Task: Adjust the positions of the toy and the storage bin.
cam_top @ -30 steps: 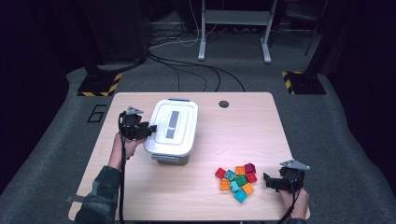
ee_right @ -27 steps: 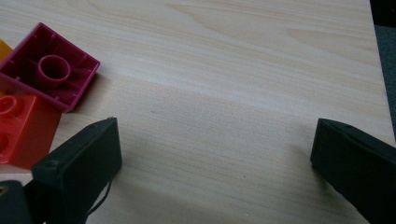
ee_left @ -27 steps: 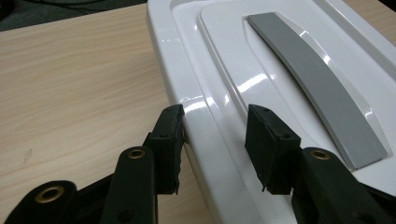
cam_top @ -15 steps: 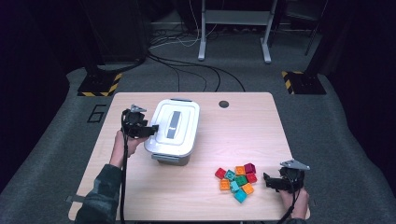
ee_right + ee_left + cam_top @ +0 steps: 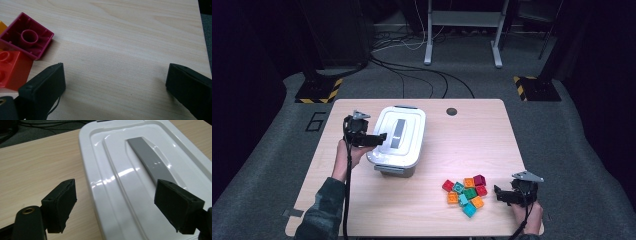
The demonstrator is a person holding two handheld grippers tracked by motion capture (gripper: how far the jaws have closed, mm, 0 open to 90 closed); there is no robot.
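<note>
One readable mark: "6" (image 5: 316, 121) on floor; both grippers' jaws released, left gripper (image 5: 379, 137) over box lid (image 5: 397, 135).

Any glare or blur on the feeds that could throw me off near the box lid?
Left gripper view: bright glare streaks on the white lid, grey handle strip sharp, the black pads soft. High view: table evenly lit, surroundings dark. Right gripper view: magenta brick crisp, near pads blurred.

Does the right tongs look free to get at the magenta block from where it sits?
Probably yes: right tongs stand open over bare table, the upturned magenta block just beside them, nothing between.
</note>
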